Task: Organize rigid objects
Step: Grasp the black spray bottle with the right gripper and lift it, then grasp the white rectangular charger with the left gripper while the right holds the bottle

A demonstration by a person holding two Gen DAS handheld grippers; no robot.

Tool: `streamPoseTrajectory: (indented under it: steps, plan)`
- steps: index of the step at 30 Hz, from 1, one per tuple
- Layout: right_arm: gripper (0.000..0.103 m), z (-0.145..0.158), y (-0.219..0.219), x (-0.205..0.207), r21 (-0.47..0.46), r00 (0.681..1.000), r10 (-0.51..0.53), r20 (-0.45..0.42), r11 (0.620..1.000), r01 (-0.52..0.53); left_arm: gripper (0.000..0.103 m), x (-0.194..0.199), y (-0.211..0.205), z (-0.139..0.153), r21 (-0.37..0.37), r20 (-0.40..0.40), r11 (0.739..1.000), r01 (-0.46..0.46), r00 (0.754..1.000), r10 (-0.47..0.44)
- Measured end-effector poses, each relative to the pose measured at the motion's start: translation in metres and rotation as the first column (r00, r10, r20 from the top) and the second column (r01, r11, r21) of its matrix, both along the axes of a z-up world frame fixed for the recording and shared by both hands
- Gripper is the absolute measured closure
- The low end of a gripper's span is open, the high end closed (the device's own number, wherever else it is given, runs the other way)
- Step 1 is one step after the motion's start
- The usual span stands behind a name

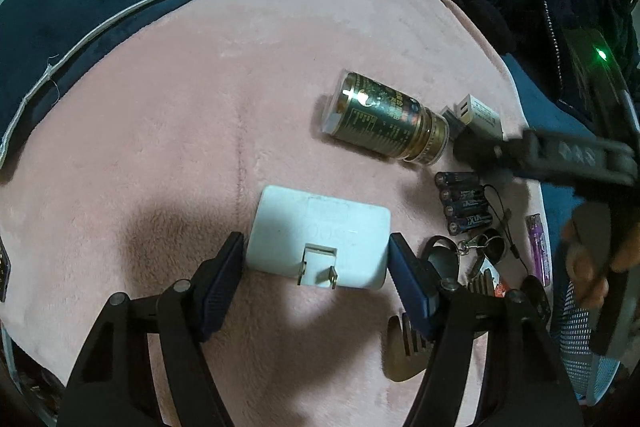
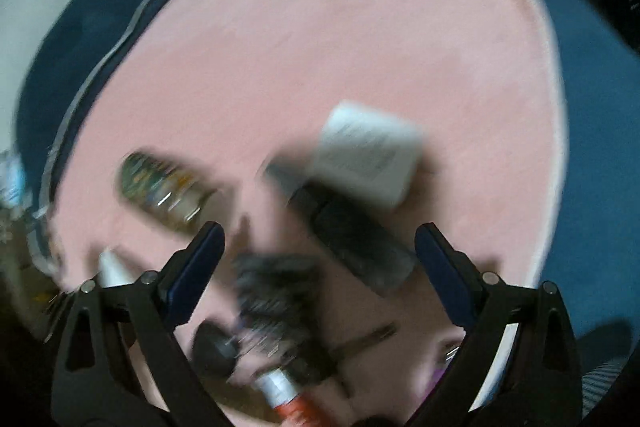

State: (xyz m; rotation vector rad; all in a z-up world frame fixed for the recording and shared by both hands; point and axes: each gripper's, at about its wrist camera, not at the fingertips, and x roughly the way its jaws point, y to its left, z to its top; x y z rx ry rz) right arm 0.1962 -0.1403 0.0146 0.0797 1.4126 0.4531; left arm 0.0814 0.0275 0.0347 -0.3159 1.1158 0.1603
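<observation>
Faint embossed digits, apparently "200", on the white charger (image 1: 318, 237); small printed label text, too fine to read, on the green-gold can (image 1: 386, 119); branding on the dark batteries (image 1: 466, 203) illegible; right-wrist view blurred throughout.

Counted one white charger (image 1: 320, 239) between the left claw (image 1: 316, 267) fingers, one gold can (image 1: 386, 119) beyond it, four batteries (image 1: 466, 203) to its right, one purple lighter (image 1: 538, 243) further right.
</observation>
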Motion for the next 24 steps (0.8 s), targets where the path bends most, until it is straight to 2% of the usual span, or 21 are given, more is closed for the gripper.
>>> streamPoseTrajectory:
  steps: [3,7,8,11,14,21,22,24]
  plan:
    - [0.019,0.001,0.002,-0.007,-0.054,0.999,0.046,0.021,0.998,-0.045,0.031,-0.001,0.003,0.000,0.000,-0.004,1.000,-0.001,1.000,0.001]
    - [0.034,0.002,0.002,-0.003,-0.078,0.999,0.033,0.031,0.996,-0.030,0.031,0.003,-0.002,0.001,0.005,-0.002,1.000,0.007,1.000,-0.007]
    - [0.040,0.002,0.004,-0.002,-0.089,0.999,0.041,0.035,0.995,-0.038,0.031,0.003,-0.002,0.001,0.004,0.000,1.000,0.008,1.000,-0.008]
    - [0.069,-0.002,0.012,-0.004,-0.200,0.993,0.101,0.063,0.976,-0.087,0.031,0.000,-0.001,0.002,-0.002,0.003,1.000,0.007,1.000,-0.007]
    - [0.074,0.010,0.008,-0.013,-0.180,0.989,0.129,0.080,0.977,-0.113,0.031,-0.005,-0.001,0.006,-0.007,0.022,1.000,0.009,1.000,-0.009]
    - [0.075,0.055,-0.016,-0.066,-0.040,0.991,0.072,0.116,0.997,-0.067,0.032,-0.021,-0.005,0.020,0.007,0.051,1.000,0.020,0.999,-0.020]
    - [0.075,0.058,-0.020,-0.075,-0.029,0.991,0.071,0.117,0.997,-0.068,0.051,-0.025,-0.007,0.023,0.017,0.050,1.000,0.022,0.998,-0.023]
    - [0.075,0.062,-0.021,-0.092,-0.006,0.991,0.072,0.114,0.997,-0.071,0.062,-0.033,-0.009,0.026,0.028,0.033,0.999,0.023,0.999,-0.024]
